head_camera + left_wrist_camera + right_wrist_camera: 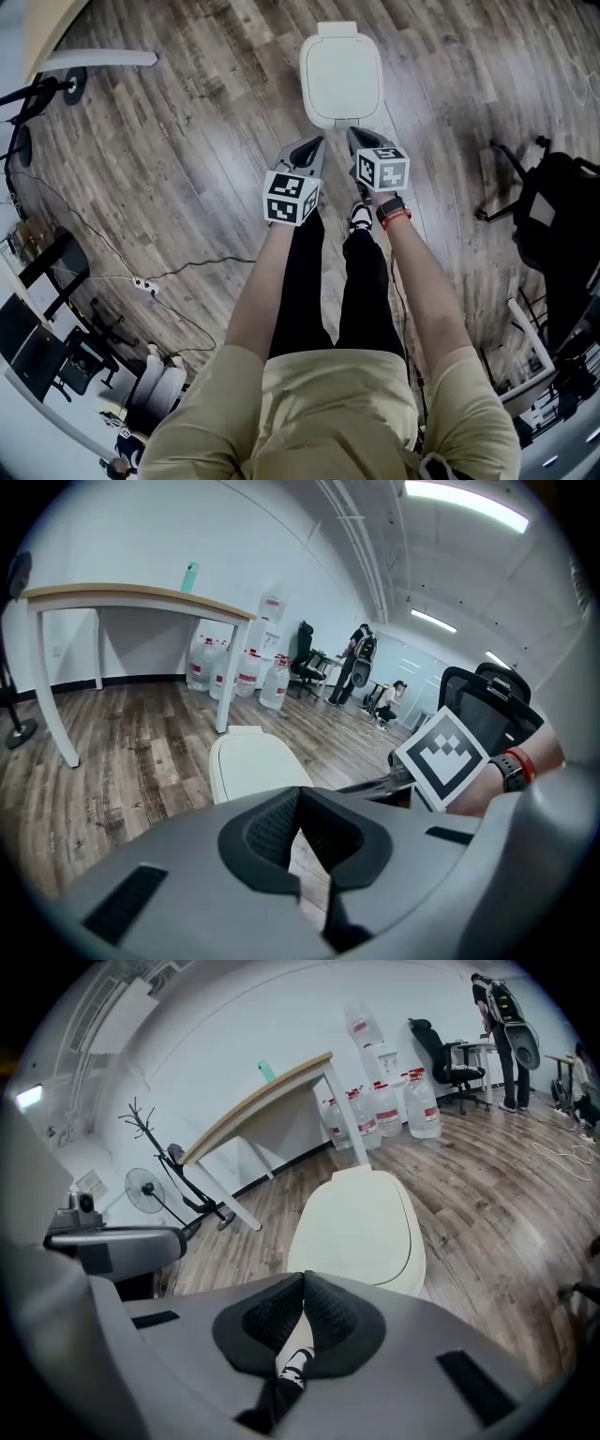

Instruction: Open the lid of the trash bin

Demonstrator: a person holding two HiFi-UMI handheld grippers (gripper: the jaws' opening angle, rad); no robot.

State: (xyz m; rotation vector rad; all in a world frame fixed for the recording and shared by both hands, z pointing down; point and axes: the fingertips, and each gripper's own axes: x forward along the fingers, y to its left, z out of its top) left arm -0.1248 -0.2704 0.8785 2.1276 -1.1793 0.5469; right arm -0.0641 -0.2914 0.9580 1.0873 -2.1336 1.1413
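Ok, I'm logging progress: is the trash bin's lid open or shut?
Shut. The lid lies flat, with no gap under its edge and nothing of the inside showing in any view.

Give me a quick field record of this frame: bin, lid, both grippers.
trash bin: white, on the wood floor, ahead of the person's feet
lid: closed
left gripper: jaws together, empty, near the bin's front edge
right gripper: jaws together, empty, near the bin's front edge
task: not yet started
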